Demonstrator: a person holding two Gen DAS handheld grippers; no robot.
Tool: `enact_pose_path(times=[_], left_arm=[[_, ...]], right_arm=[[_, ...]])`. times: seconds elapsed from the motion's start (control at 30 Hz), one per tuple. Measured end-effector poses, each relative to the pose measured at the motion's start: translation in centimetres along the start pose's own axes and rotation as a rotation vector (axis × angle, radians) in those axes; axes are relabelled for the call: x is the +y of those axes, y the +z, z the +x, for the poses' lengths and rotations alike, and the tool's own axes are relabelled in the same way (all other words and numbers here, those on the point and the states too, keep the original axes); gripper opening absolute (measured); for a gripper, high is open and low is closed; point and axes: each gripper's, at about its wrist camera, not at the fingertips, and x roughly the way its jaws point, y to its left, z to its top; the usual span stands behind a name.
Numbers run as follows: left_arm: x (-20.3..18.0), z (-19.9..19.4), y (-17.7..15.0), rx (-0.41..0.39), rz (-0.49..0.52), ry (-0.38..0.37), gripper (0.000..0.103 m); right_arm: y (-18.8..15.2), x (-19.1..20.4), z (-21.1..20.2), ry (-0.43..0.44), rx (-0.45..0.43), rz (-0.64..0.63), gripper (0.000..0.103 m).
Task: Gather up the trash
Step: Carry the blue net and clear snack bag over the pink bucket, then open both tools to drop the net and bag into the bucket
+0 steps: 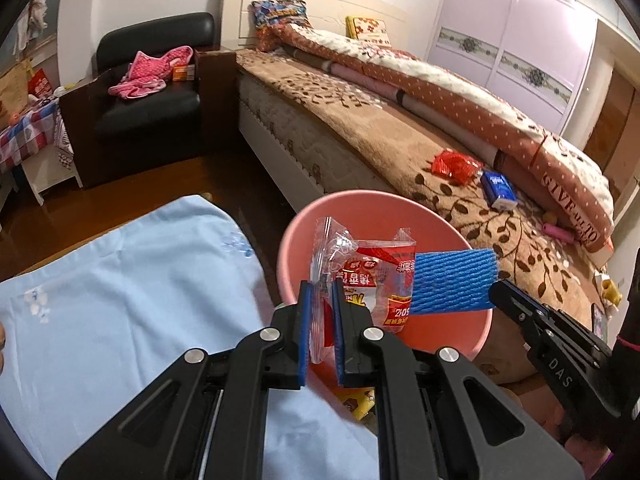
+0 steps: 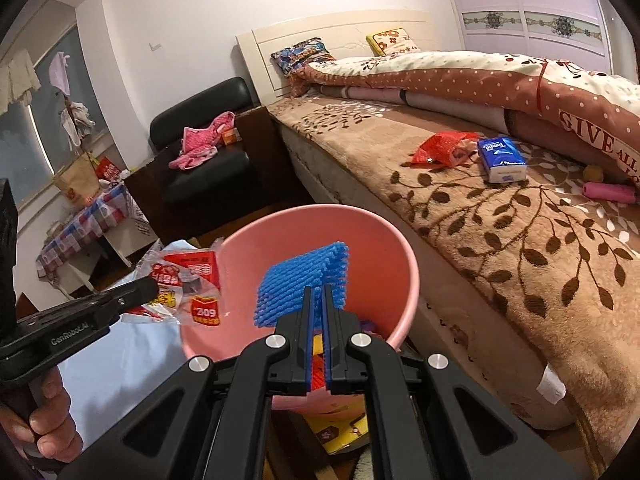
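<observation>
A pink basin (image 1: 384, 208) (image 2: 396, 252) stands beside the bed. My left gripper (image 1: 322, 286) is shut on a clear and red snack wrapper (image 1: 360, 276) (image 2: 188, 280) and holds it over the basin's near rim. My right gripper (image 2: 318, 290) (image 1: 498, 286) is shut on a blue foam net sleeve (image 2: 304, 284) (image 1: 454, 282) and holds it above the basin. A red wrapper (image 1: 454, 166) (image 2: 440, 148) and a blue tissue pack (image 1: 498, 190) (image 2: 502, 158) lie on the bed cover.
The bed (image 2: 500, 232) with a brown leaf-pattern cover is on the right, a folded quilt (image 2: 520, 84) on it. A light blue cloth (image 1: 120, 300) lies at the left. A black armchair (image 1: 152, 92) with pink clothes stands behind. A pink tube (image 2: 608, 192) lies by the quilt.
</observation>
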Motion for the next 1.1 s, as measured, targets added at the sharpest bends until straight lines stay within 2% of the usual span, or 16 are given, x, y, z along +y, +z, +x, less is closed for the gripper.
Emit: enact_pose_path(times=[0.3,0.7,0.83,0.9,1.1], left_arm=[[-2.0,3.2,-0.3,0.056,0.046,-0.001,0.009],[-3.3,4.2,-0.8,0.069,0.081,0.004,0.009],[-3.4,4.2,-0.9,0.071,0.082,-0.002,0.01],[-3.4,4.2,-0.9,0.072,0.079,-0.007,0.015],[-3.5,3.9,-0.9,0.072,0.081,-0.012,0.018]], right_arm=[[-0.7,-2.0,1.9,-0.012,0.038,0.028,0.003],[-0.8,-2.8,2.6,-0.007,0.053,0.048,0.005],[-0.9,-3.0,2.6,-0.009,0.056,0.058,0.015],[-0.9,-3.1,2.6,-0.009,0.056,0.064,0.016],[-0.9,-3.0,2.5,-0.003,0.061,0.07,0.02]])
